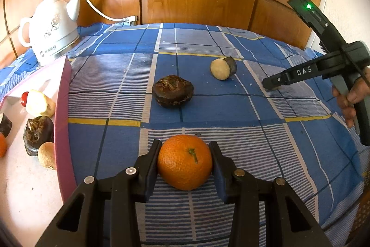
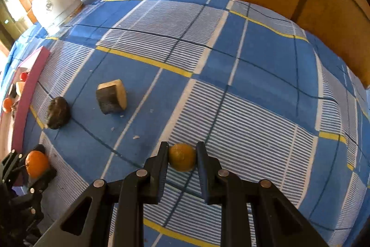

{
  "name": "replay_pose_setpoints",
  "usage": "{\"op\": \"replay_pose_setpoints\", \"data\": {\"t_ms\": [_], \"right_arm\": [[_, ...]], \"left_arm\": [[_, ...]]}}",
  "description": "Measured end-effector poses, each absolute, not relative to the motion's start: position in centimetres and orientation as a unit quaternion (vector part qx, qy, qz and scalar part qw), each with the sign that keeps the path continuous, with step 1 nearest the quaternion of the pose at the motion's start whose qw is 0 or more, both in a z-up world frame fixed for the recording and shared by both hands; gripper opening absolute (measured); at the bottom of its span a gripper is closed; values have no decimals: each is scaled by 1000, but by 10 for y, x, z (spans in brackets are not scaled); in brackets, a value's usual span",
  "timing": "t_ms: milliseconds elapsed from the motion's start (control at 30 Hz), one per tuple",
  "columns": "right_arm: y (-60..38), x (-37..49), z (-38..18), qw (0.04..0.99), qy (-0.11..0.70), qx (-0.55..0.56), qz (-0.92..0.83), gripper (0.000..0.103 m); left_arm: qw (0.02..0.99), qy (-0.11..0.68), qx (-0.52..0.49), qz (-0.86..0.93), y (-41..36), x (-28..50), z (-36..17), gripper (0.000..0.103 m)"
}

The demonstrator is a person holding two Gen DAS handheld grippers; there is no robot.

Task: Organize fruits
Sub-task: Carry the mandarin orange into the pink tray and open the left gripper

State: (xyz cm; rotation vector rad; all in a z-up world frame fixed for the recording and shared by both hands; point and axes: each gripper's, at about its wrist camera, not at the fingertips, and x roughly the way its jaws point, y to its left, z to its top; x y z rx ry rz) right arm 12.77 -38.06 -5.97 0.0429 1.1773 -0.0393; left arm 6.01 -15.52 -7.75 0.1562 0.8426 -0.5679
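Left wrist view: white "DAS" lettering on right gripper's side; kettle print too blurred to read. Person's hand grips its handle at frame's right, tool angled down twd checked cloth. Left gripper pts down, jaws pressed on orange just above cloth, beside pink tray. Right gripper's jaws clamped tight on small brownish-yellow fruit, resting on cloth.

Tangerine nearest on cloth, water chestnut behind, tray left
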Motion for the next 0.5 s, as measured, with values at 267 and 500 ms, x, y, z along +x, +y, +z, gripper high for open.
{"op": "replay_pose_setpoints", "data": {"t_ms": [267, 500], "right_arm": [[-385, 122, -61, 834, 551, 28, -15, 24], [-395, 124, -62, 832, 553, 36, -17, 25]], "left_arm": [[873, 401, 77, -267, -155, 58, -78, 43], [873, 400, 80, -267, -155, 58, -78, 43]]}}
